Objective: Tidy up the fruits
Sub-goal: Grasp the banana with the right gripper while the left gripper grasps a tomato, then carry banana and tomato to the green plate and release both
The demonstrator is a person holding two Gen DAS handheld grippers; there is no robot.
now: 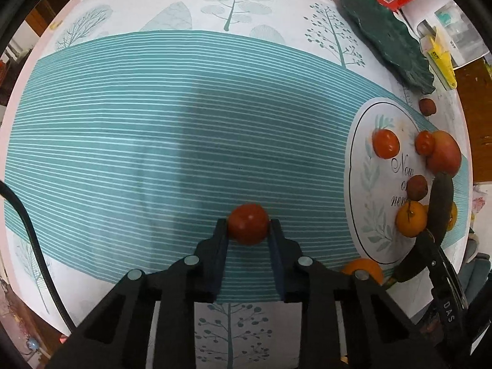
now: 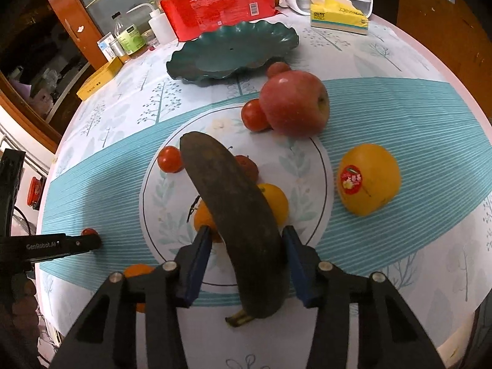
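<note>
Left gripper [image 1: 248,224] closed on small tomato [image 1: 248,223], pinched at fingertips over striped cloth [image 1: 123,141]. Right gripper [image 2: 247,238] half open around dark banana [image 2: 233,215]; banana against right finger, gap at left finger, grip uncertain. Beyond its tip: apple [image 2: 293,103], then green dish [image 2: 233,50] farthest.

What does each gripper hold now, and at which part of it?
The left gripper clamps a small red round tomato at its two sides. The right gripper straddles the dark brown overripe banana near its stem end; whether it grips is unclear.
</note>
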